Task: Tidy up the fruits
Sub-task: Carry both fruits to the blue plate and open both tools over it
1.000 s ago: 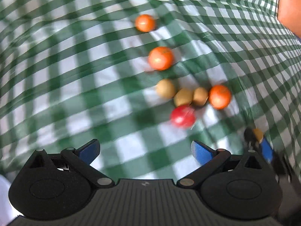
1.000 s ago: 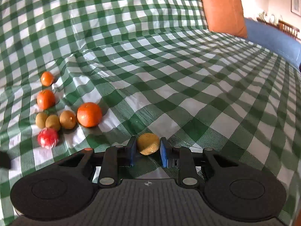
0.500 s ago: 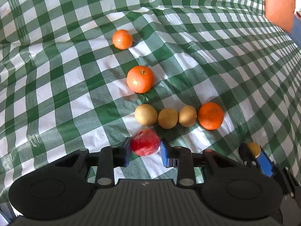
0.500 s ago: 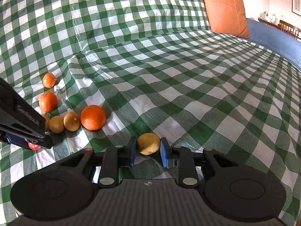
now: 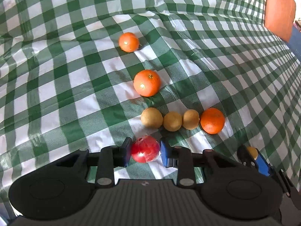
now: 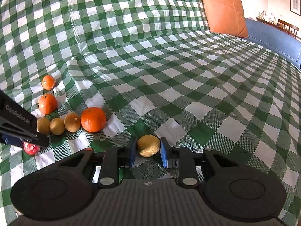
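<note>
Green-and-white checked cloth covers the surface, which looks like a sofa or bed; orange cushion at the far right.

Left gripper: jaws clamped on the red fruit, both blue pads touching its sides. Fruit is round with a shiny wrinkled wrap, so no clear long axis. It sits low over the cloth; can't tell if it's lifted.

Right gripper: jaws closed on a brown kiwi-like fruit, slightly oval, long axis running roughly across between the pads. It sits near the cloth, to the right of the group.

Three more brown fruits lie in a touching row, running left-right in the left wrist view, a large orange right beside its right end. Second orange is beyond the row, apart from it; third, smaller orange farther back still.
</note>
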### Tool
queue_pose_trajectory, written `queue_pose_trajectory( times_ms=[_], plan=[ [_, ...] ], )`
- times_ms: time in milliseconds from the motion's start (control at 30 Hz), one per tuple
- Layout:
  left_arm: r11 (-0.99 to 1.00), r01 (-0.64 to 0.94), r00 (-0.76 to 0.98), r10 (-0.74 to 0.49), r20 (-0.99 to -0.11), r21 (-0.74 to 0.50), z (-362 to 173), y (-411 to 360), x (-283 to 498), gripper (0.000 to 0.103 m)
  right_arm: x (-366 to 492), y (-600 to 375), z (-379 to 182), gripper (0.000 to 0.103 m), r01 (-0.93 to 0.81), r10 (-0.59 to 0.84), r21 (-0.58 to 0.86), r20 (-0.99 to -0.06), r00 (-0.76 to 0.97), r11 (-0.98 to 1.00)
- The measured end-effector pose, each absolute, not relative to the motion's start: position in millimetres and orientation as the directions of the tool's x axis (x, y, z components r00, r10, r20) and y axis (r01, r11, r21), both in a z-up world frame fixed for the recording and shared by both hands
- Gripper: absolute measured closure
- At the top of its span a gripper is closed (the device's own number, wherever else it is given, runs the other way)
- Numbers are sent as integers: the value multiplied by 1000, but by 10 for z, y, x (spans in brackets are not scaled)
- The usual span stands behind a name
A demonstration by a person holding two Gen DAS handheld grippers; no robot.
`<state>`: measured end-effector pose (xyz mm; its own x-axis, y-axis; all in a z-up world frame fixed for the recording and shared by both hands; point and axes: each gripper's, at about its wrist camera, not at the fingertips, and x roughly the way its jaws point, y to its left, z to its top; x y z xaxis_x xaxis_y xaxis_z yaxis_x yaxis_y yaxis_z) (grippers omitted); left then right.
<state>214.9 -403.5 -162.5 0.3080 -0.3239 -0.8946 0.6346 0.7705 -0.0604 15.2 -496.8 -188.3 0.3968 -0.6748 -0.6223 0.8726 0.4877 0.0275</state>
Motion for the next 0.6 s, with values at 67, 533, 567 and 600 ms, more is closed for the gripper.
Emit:
queue_pose_trajectory(
  times_ms=[67, 533, 567, 600],
  plan=[
    [780, 622, 313, -326, -892, -67, -1525, -3916, 2091, 68, 140, -4947, -1849, 76, 874, -687, 29, -605, 402, 485],
    [919, 394, 411, -159, -898, 17, -604, -1603, 1313, 68, -279, -3817, -1049, 76, 702, -584, 42, -522, 622, 711],
    [932, 362, 416, -141, -898, 22, -552, -1397, 1271, 68, -313, -3646, -984, 76, 670, -547, 56, -529, 649, 741],
    [939, 344, 420, -137, -897, 17, -512, -1255, 1244, 68, -335, -3484, -932, 76, 638, -513, 63, -536, 670, 767]
  ],
)
